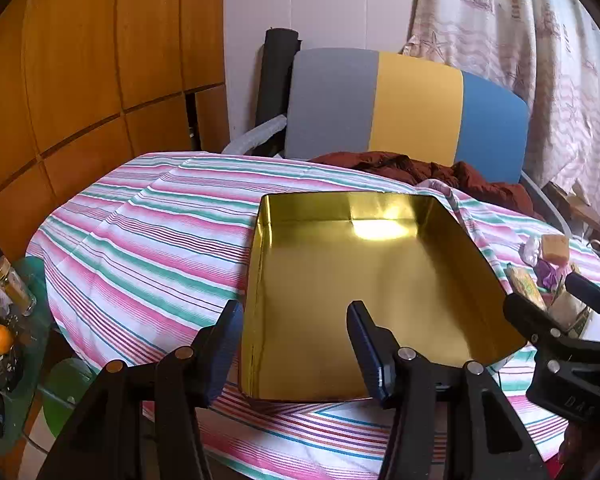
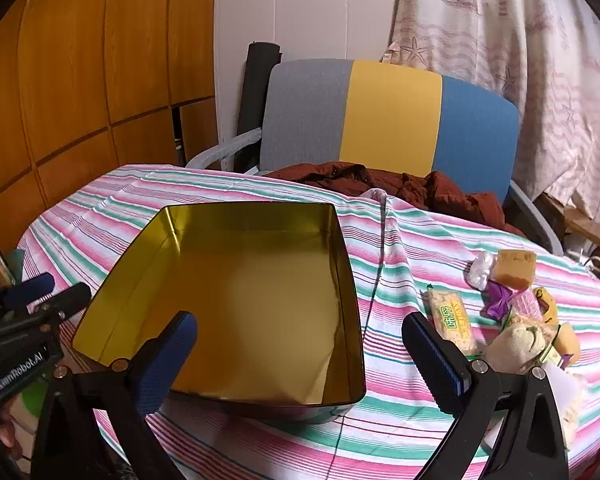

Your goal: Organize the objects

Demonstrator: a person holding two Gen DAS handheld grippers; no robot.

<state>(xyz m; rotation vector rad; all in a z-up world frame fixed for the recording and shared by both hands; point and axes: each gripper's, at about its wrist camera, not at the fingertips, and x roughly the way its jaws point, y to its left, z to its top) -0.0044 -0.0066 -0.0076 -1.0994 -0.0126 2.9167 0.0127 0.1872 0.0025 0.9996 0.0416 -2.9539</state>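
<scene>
Gold tin (image 2: 256, 300) stands empty on the striped desk (image 2: 400, 240); small snacks (image 2: 452, 320) lie to its right. Both grippers, left (image 1: 296, 344) and right (image 2: 300, 352), have jaws apart.

The table is covered by a striped cloth (image 2: 404, 248) in pink, green and white. An open gold tin (image 2: 346, 280) rests on the cloth near the front edge, with nothing inside. To the right of the tin lie a snack packet (image 2: 452, 320), a sponge (image 2: 514, 268), a purple wrapper (image 2: 498, 298) and further small items in a loose cluster; a brown garment (image 2: 380, 184) lies at the far edge.
</scene>
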